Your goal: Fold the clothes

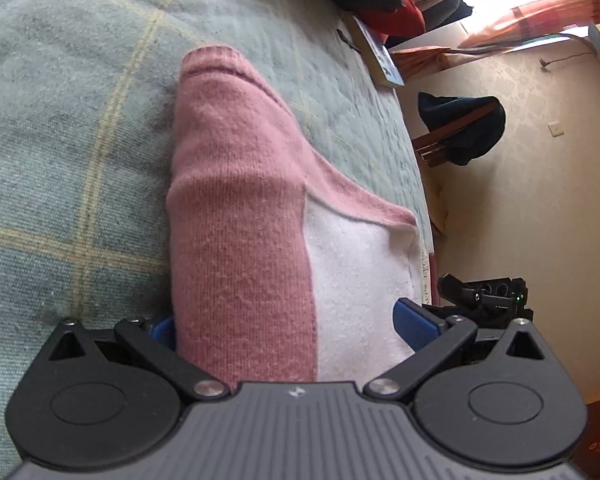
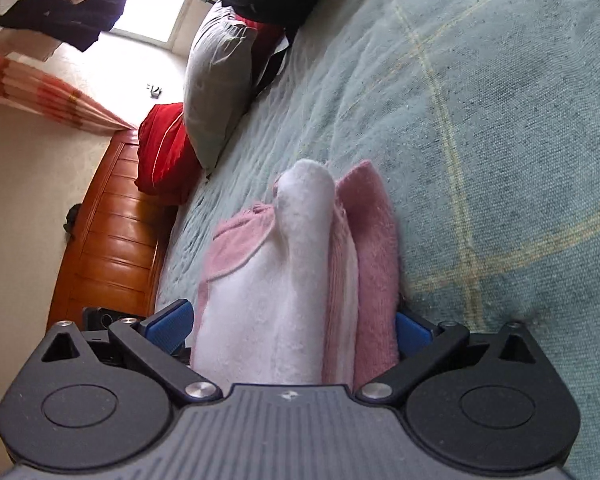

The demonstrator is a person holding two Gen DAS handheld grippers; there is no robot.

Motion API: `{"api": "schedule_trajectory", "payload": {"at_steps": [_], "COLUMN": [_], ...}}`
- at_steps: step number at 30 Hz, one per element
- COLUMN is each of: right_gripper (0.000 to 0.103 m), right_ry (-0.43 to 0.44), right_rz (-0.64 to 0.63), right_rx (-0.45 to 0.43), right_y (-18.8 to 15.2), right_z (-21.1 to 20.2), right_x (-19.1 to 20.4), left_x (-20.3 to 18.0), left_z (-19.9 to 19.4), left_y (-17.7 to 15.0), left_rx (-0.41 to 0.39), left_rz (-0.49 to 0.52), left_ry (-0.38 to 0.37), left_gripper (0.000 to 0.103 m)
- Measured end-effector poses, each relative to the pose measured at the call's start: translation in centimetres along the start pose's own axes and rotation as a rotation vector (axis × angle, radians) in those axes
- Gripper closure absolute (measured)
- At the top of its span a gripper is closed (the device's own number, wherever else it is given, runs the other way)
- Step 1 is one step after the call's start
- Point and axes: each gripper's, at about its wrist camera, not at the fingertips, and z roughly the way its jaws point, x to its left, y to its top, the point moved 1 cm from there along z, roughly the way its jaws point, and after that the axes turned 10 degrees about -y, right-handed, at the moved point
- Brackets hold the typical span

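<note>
Left wrist: each hand-held gripper (image 1: 286, 324) (image 2: 294, 330) clamps the pink-and-white garment (image 1: 240, 240) near the bed's edge (image 1: 414, 152).

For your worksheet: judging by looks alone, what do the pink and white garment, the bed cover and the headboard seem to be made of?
Garment: soft knit, probably cotton or wool blend; fine ribbing and fuzzy pilling show, and the white part looks fleecy.
Bed cover: matte woven or quilted cloth, grey-green with pale yellow lines and stitched ripples.
Headboard: wood, glossy orange-brown varnish; highlights on the slats.

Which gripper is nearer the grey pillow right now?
Right. The right gripper, clamped on the pink garment, has the grey pillow ahead to its left on the bed. The left gripper grips the same garment; no pillow shows in its view.
</note>
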Motion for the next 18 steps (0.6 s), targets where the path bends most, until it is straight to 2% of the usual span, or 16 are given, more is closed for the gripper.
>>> {"api": "schedule_trajectory", "payload": {"at_steps": [6, 13, 18], "right_gripper": [0.000, 0.000, 0.000], "right_ry": [-0.007, -0.042, 0.004], "right_rz": [0.034, 0.043, 0.032], "right_rx": [0.118, 0.148, 0.169], "right_y": [-2.1, -1.0, -2.0], "right_z": [-0.8, 1.2, 0.8], "right_x": [0.0, 1.3, 0.8], "left_x": [-0.2, 0.1, -0.1], "left_z": [-0.4, 0.8, 0.5], "left_y": [-0.6, 0.9, 0.5], "left_rx": [0.065, 0.102, 0.112], "left_rz": [-0.022, -0.073, -0.048], "left_ry": [-0.002, 0.007, 0.014], "left_gripper": [0.001, 0.001, 0.001]}}
